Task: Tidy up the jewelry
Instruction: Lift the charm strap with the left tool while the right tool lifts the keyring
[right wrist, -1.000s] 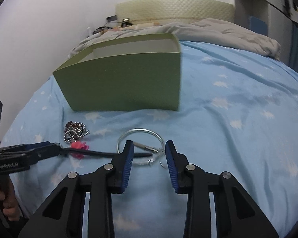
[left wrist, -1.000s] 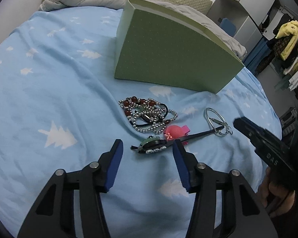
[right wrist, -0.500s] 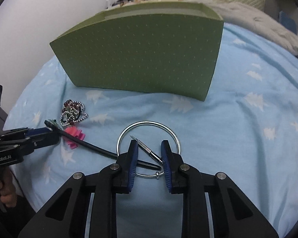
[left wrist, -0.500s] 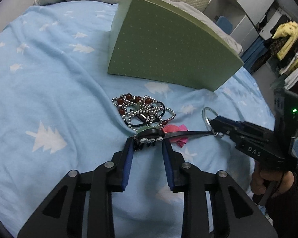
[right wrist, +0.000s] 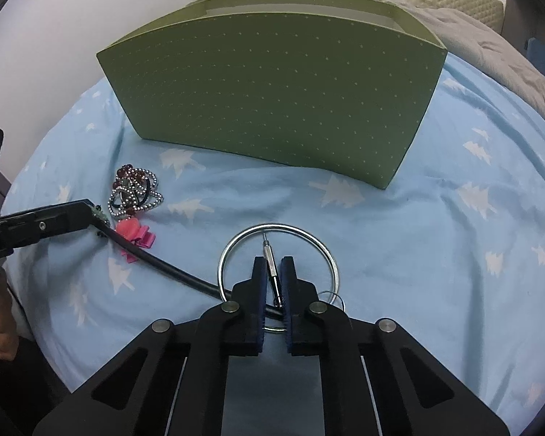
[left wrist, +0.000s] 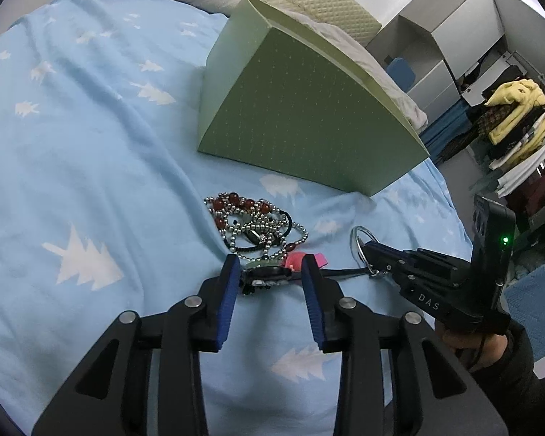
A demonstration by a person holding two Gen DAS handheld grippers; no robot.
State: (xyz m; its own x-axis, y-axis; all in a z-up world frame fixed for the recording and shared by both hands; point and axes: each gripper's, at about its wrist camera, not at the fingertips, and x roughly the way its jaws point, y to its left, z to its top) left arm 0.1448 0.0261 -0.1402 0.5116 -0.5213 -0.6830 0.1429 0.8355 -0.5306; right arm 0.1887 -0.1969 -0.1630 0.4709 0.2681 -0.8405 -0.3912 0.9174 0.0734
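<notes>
A black cord [right wrist: 170,267] lies on the blue sheet. Its green ornament end [left wrist: 265,272] sits between the pads of my left gripper [left wrist: 270,269], whose jaws are opening; a small gap shows at the right pad. The cord's metal pin [right wrist: 270,265] lies inside a silver ring [right wrist: 276,224], and my right gripper [right wrist: 273,263] is shut on that pin. In the left wrist view the right gripper [left wrist: 367,245] reaches the ring [left wrist: 356,239] from the right. A pile of beaded bracelets [left wrist: 254,225] and a pink clip [left wrist: 294,259] lie just beyond the ornament.
A green dotted box [right wrist: 272,98], open at the top, stands on the bed behind the jewelry. A grey blanket [right wrist: 490,47] and a padded headboard lie beyond it. Cabinets and a clothes rack [left wrist: 516,120] stand off the bed's right edge.
My left gripper moved in and narrowed around the cord's ornament end, then widened slightly. My right gripper came down inside the ring and shut on the metal pin.
</notes>
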